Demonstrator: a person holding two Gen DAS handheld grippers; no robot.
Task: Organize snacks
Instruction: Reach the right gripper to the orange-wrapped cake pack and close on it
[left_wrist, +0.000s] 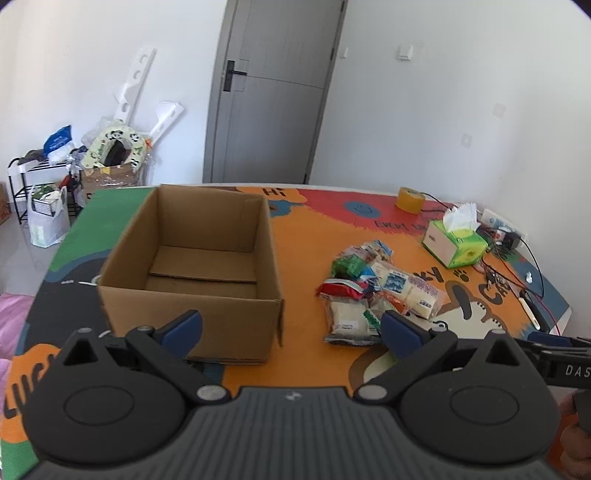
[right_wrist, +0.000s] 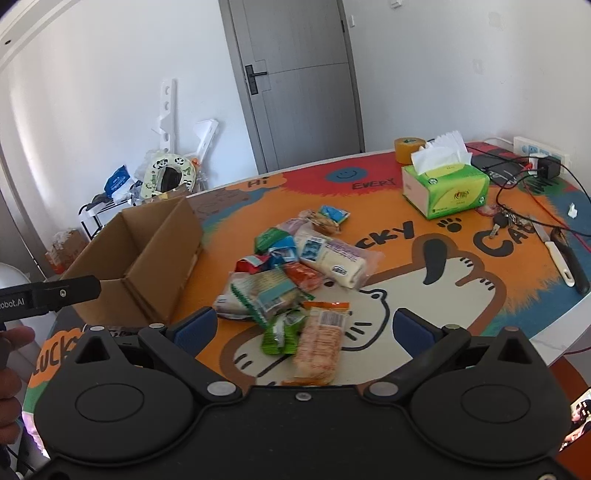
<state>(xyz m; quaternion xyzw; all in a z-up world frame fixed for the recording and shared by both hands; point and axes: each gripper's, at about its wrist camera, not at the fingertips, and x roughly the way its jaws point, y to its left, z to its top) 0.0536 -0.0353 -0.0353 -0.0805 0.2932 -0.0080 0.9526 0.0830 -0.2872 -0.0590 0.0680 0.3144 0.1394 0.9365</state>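
Note:
An open, empty cardboard box (left_wrist: 192, 266) stands on the colourful table mat; it also shows at the left of the right wrist view (right_wrist: 140, 254). A pile of wrapped snacks (left_wrist: 373, 291) lies to the right of the box, seen closer in the right wrist view (right_wrist: 295, 266). My left gripper (left_wrist: 291, 328) is open and empty, hovering in front of the box's near right corner. My right gripper (right_wrist: 304, 328) is open and empty, just above an orange-wrapped snack (right_wrist: 319, 341) and a green packet (right_wrist: 282, 332) at the near edge of the pile.
A green tissue box (right_wrist: 445, 188), a roll of tape (right_wrist: 408, 149), keys (right_wrist: 504, 221), a knife (right_wrist: 557, 254), cables and a power strip (right_wrist: 541, 151) lie on the right side of the table. The table edge (right_wrist: 554, 347) runs near right. Clutter stands by the far wall.

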